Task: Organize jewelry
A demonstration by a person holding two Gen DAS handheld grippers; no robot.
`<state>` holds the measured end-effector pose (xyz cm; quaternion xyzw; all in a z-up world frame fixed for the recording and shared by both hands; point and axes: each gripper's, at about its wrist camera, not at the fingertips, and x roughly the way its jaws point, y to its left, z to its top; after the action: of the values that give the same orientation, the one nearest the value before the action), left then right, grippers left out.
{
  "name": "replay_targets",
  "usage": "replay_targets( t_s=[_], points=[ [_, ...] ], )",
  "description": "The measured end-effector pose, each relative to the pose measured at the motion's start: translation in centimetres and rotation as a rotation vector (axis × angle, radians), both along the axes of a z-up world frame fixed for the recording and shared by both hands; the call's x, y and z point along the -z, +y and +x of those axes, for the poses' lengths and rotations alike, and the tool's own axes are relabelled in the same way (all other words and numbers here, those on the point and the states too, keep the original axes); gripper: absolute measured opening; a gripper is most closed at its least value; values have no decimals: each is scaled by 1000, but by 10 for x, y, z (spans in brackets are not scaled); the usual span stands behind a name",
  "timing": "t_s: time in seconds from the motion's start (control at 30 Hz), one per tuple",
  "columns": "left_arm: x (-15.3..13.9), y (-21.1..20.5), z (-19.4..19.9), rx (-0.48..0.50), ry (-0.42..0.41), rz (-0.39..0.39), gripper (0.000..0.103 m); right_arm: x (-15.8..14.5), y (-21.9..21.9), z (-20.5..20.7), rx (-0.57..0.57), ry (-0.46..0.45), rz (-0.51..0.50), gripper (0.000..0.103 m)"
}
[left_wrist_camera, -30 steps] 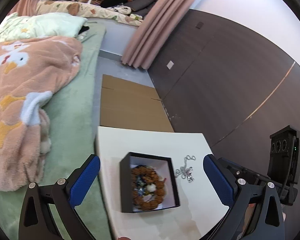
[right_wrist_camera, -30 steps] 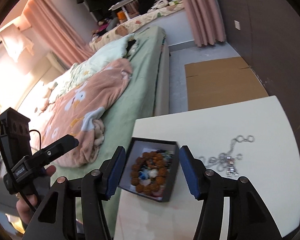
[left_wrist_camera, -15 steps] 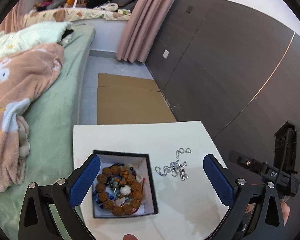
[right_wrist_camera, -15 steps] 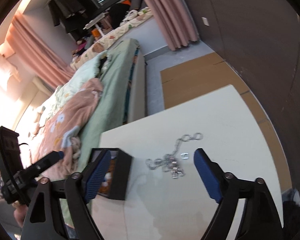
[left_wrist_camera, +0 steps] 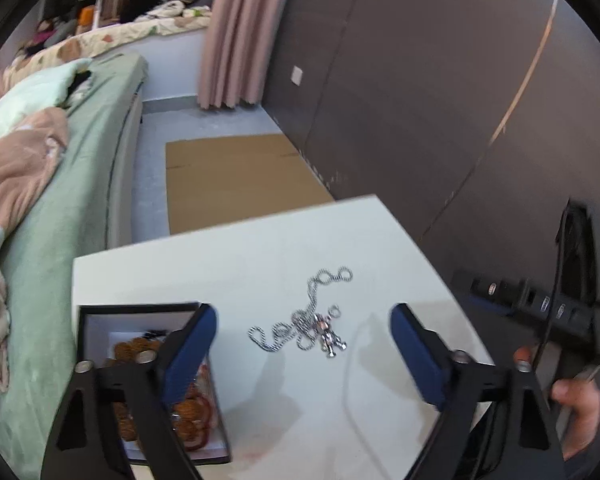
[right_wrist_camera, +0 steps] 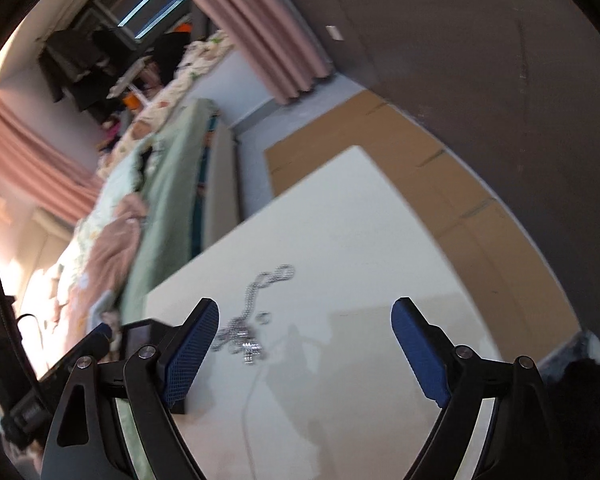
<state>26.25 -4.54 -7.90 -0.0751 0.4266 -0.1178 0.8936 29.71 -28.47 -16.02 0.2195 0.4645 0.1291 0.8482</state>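
Having swung right since half a second ago, now framing the silver chain necklace (left_wrist_camera: 305, 322) instead of the box. Hovering above the white table (left_wrist_camera: 260, 264), left gripper (left_wrist_camera: 302, 334) gaping wide with blue pads (left_wrist_camera: 190, 350) spread and gripping nothing. Lying loose between those pads, coiled chain with a small metal figure pendant (left_wrist_camera: 331, 338). Sitting at the table's near left corner, black jewelry box (left_wrist_camera: 100, 312) showing brown beaded bracelets (left_wrist_camera: 134, 350), partly hidden behind the left finger. Hanging over the same table, right gripper (right_wrist_camera: 304, 344) spread equally wide and empty, the chain (right_wrist_camera: 252, 316) blurring just beside its left pad. Showing at the right edge of the left view, a hand (left_wrist_camera: 578, 412) gripping the other tool; small markings there too blurred for reading. Beyond the table, flattened cardboard (left_wrist_camera: 236, 180) lying on the floor beside a green-covered bed (left_wrist_camera: 68, 184).
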Motion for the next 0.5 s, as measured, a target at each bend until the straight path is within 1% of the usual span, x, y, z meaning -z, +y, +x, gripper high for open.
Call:
replay_targets(
  t_s=[0.1, 0.27, 0.4, 0.5],
  points=[
    [11, -13, 3, 11, 20, 31, 75, 3, -9, 2, 4, 15, 36, 89],
    [26, -34, 9, 15, 28, 92, 72, 9, -16, 2, -5, 46, 30, 88],
    [42, -44, 17, 7, 62, 121, 71, 13, -26, 0, 31, 57, 16, 88],
    [53, -52, 21, 12, 80, 191, 71, 13, -33, 0, 46, 61, 6, 88]
  ],
)
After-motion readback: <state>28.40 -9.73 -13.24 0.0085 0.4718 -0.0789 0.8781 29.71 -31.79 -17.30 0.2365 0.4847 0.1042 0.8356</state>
